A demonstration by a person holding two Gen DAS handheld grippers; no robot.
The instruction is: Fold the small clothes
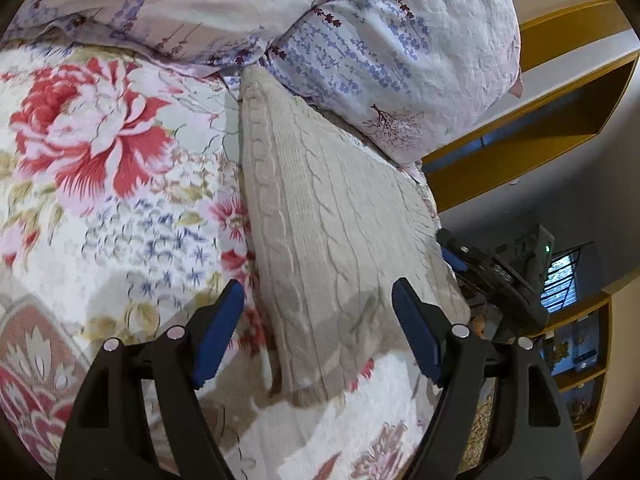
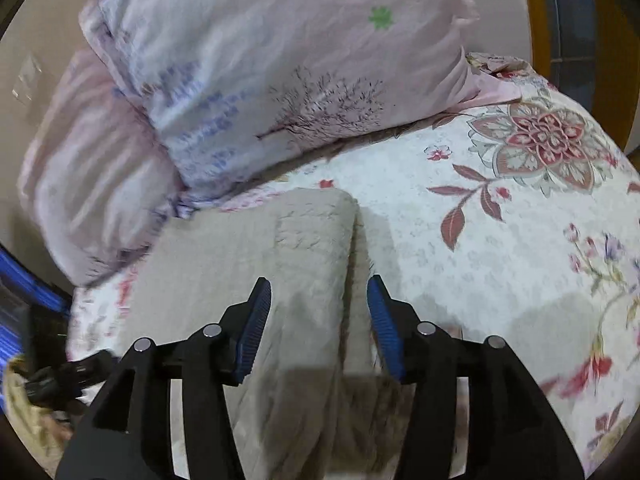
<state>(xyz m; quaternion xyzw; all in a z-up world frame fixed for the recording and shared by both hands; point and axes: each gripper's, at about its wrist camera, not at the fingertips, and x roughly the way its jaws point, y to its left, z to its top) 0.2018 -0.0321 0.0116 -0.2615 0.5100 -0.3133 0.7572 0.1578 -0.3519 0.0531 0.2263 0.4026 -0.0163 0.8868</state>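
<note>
A beige cable-knit garment [image 1: 320,216] lies on the floral bedspread [image 1: 120,200], its far end against the pillows. My left gripper [image 1: 318,320] is open, just above the garment's near end, holding nothing. The right wrist view shows the same garment [image 2: 240,256] with one side folded over along a ridge. My right gripper [image 2: 319,312] is open above that fold, its jaws either side of the ridge, holding nothing. The right gripper's black body [image 1: 500,276] shows at the garment's right edge in the left wrist view.
Two pale floral pillows [image 1: 380,40] lie at the head of the bed, also in the right wrist view [image 2: 260,80]. Yellow shelves [image 1: 540,120] line the wall to the right. The bedspread [image 2: 500,240] stretches right of the garment.
</note>
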